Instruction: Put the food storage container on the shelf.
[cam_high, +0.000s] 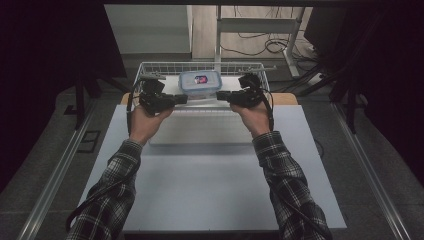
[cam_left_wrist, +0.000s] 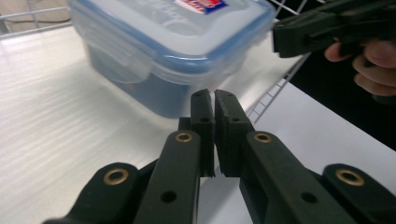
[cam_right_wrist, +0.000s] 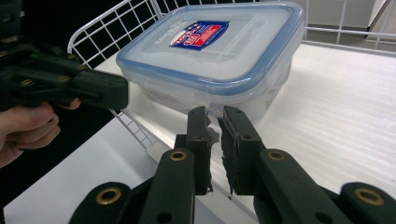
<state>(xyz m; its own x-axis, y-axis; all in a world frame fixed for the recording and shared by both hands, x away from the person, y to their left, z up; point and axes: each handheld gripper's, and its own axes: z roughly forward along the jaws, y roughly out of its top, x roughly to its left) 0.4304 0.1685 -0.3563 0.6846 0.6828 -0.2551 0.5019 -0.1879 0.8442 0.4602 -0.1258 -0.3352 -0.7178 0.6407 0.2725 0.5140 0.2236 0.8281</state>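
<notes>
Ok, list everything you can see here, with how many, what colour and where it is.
clear plastic food container with a blue-rimmed lid and red-and-blue label: one, inside the basket, lid on.
white wire basket: one, at the far edge of the table.
white table top: one, under the forearms.
white-framed desk with dark cables on the floor: one, beyond the basket.
plaid shirt sleeves: two, dark and white, coming in from the bottom.
left gripper: one, black, jaws shut on nothing, tips just short of the container's near wall.
right gripper: one, black, jaws nearly together with a narrow gap, nothing between them, close to the container.
</notes>
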